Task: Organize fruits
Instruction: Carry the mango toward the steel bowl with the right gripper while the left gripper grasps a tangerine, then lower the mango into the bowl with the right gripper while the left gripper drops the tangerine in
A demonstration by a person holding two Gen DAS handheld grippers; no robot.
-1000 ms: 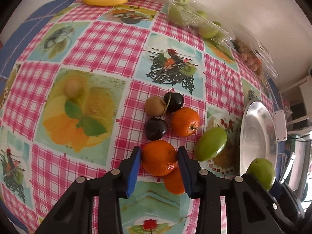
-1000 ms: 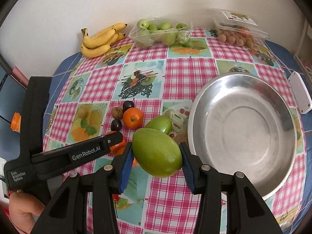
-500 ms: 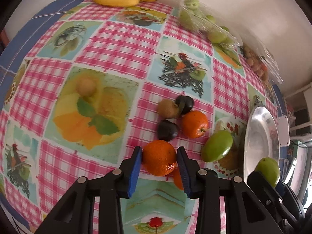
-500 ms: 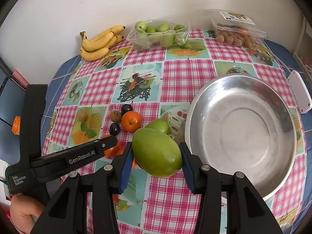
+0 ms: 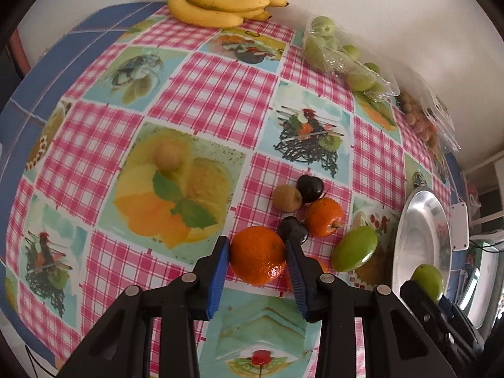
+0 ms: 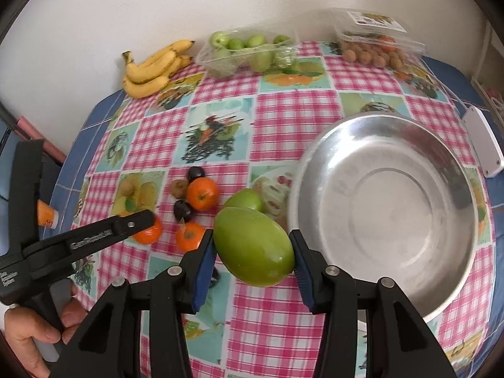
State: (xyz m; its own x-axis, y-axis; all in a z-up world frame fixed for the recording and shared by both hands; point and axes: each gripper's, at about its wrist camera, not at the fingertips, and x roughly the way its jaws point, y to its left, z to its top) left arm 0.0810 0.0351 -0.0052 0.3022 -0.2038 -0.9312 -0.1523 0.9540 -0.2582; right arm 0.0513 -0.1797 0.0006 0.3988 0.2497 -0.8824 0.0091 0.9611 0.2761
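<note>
Both grippers (image 5: 256,253) (image 6: 252,249) clamped, angled downward

Home dining corner: fruit-print checked oilcloth (image 6: 293,119) on desk, bananas (image 6: 154,69), packed fruit trays (image 6: 249,50), white wall (image 6: 126,6).

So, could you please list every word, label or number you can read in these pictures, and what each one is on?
"GenRobot.AI": on the arm of the left gripper, blurred but legible in the right wrist view.
Small white print at the butt of that gripper: too blurred to read.
Label on the lid of the clear fruit box: too small and blurred to read.
Nothing else carries readable text.
</note>
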